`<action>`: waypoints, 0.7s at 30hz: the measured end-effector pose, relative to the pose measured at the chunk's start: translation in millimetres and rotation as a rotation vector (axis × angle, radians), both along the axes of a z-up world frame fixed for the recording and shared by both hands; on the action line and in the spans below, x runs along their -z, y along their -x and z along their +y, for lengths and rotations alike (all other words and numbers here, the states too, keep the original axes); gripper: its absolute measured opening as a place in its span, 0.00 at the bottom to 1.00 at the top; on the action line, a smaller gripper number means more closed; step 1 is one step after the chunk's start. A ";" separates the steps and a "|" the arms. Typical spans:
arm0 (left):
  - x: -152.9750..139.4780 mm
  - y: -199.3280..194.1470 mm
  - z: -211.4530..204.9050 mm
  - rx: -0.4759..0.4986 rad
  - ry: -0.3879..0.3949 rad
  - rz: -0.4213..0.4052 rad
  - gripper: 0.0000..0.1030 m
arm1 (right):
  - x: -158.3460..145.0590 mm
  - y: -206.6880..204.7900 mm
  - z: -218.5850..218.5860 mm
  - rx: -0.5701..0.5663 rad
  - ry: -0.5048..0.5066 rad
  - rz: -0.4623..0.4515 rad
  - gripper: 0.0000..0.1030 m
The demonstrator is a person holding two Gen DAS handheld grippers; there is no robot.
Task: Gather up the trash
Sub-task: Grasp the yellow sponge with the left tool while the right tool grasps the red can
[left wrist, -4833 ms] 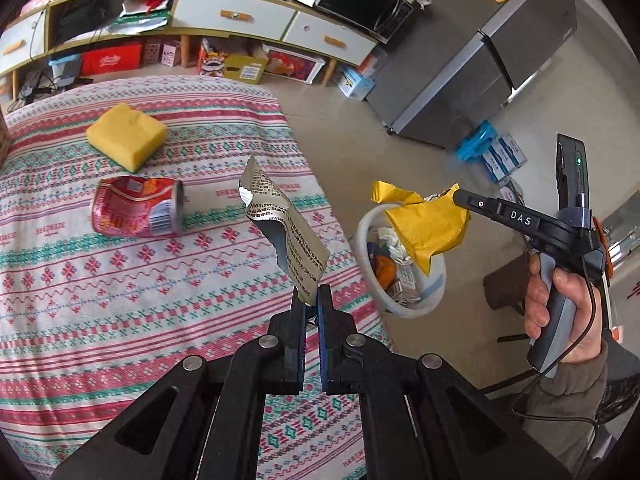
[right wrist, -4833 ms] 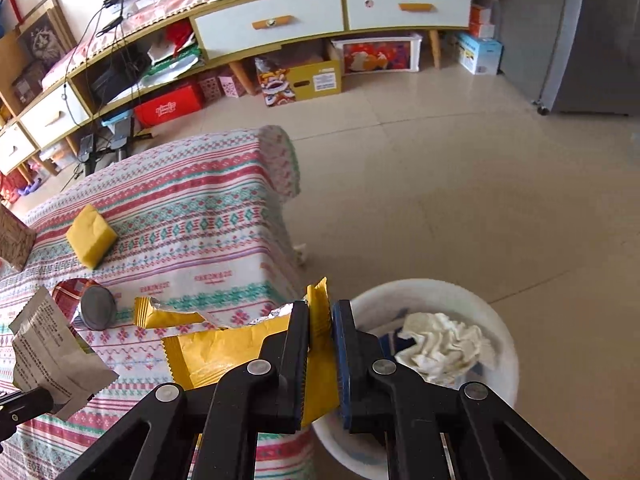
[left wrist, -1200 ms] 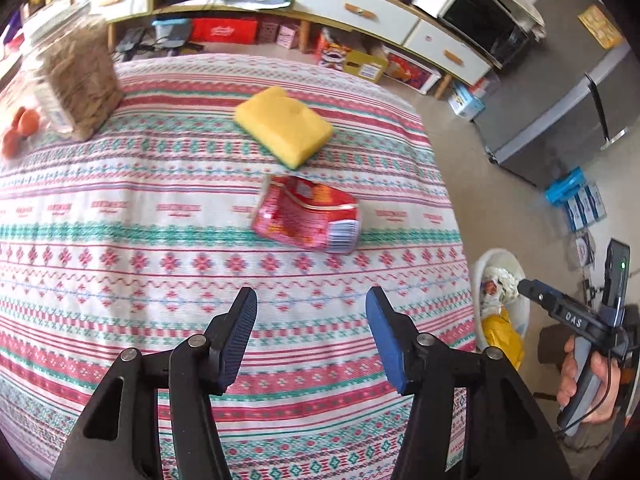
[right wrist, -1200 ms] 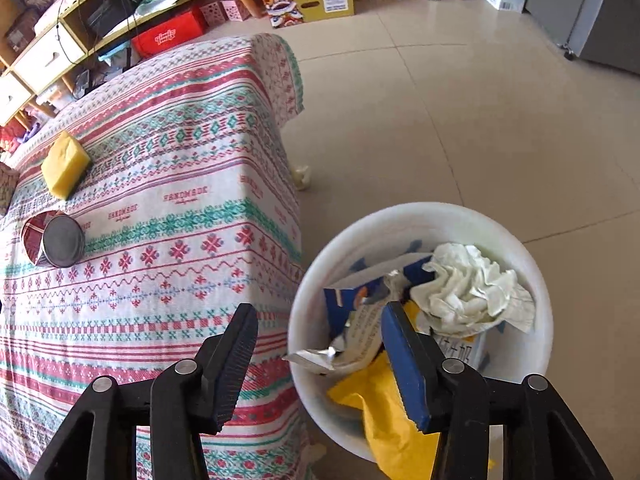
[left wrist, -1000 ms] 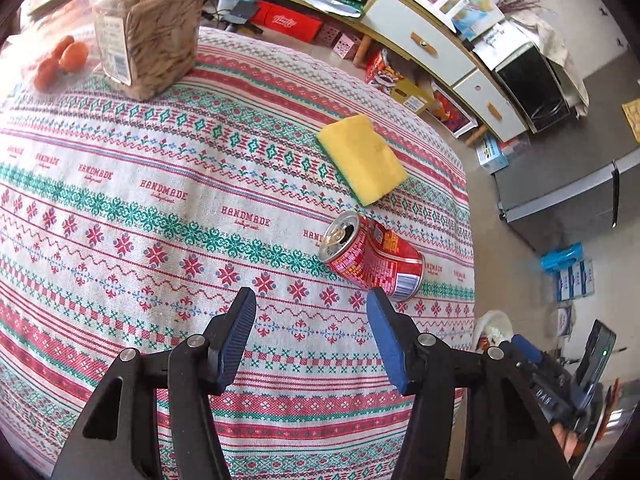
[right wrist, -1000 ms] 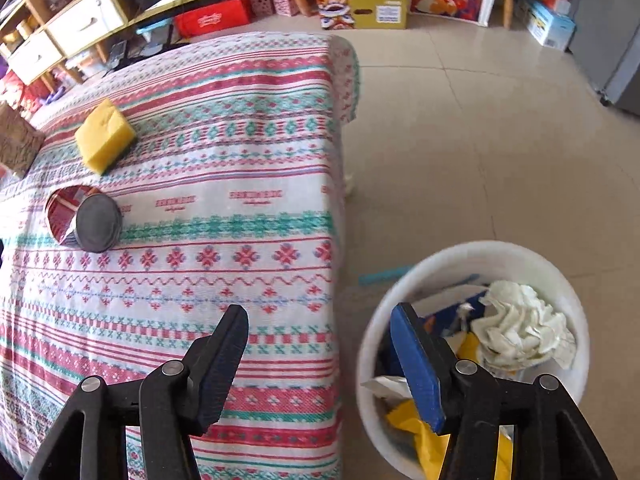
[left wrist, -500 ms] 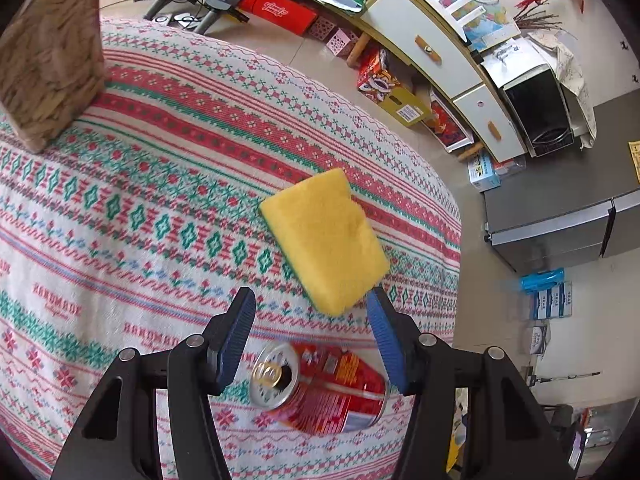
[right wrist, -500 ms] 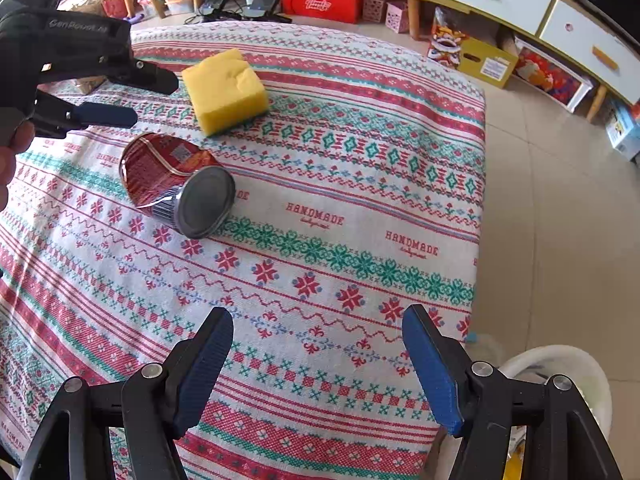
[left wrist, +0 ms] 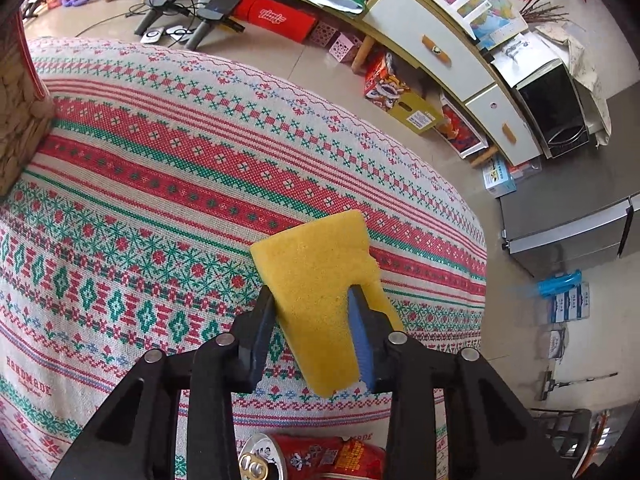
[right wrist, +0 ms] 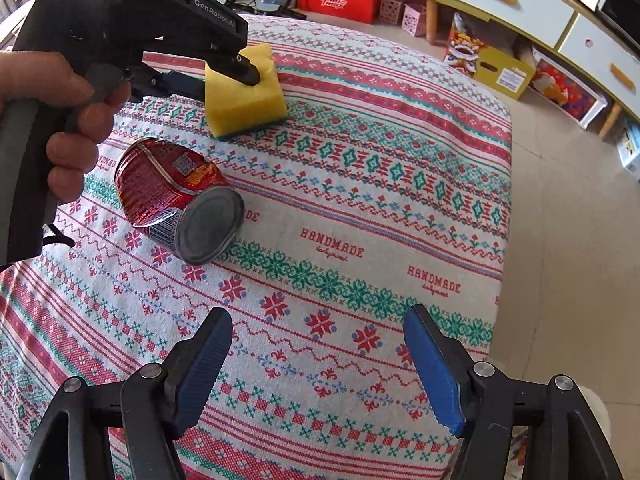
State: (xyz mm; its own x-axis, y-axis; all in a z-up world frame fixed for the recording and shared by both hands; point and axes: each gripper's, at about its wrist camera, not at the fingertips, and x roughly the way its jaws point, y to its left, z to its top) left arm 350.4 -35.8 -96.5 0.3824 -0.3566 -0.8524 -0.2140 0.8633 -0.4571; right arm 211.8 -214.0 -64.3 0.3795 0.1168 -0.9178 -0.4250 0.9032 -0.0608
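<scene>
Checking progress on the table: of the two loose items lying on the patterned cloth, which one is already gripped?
The yellow sponge block: the left gripper pinches its sides. The dented red drink can lies untouched on its side.

The table [right wrist: 360, 200] is wearing a white cloth patterned in red and green bands: cross-stitch diamonds, snowflakes, flowers and zigzags, with "HANDMADE" lettered in red. The sponge [left wrist: 320, 280] is showing bright yellow, with a thin green layer along its underside in the right wrist view. The can [right wrist: 176, 196] is showing glossy red with small yellow and white print, a white barcode patch and a dull grey metal end. The left gripper [left wrist: 312, 312] is showing black with a blue pad on one finger. The right gripper [right wrist: 316, 344] is showing black with blue ribbed pads. The far cabinet [left wrist: 432, 40] is showing white drawers framed in yellow wood.
</scene>
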 end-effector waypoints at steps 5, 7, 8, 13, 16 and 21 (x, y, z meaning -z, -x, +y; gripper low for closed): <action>-19.3 22.9 18.8 0.030 -0.055 -0.052 0.23 | 1.8 -2.6 19.5 -0.045 -0.006 -0.020 0.72; -29.5 38.7 32.7 0.041 -0.081 -0.070 0.23 | 1.6 -2.2 30.1 -0.080 -0.013 -0.030 0.72; -34.2 46.2 40.4 0.044 -0.094 -0.070 0.23 | 2.6 -1.2 36.9 -0.099 -0.008 -0.035 0.72; -57.4 89.4 81.3 0.059 -0.159 -0.054 0.24 | 11.2 6.5 72.4 -0.236 0.068 -0.096 0.72; -64.2 123.2 94.9 0.098 -0.237 -0.058 0.24 | 16.6 7.6 85.9 -0.299 0.125 -0.149 0.73; -50.7 156.5 112.9 0.101 -0.208 -0.031 0.24 | 27.6 13.6 114.9 -0.399 0.209 -0.216 0.73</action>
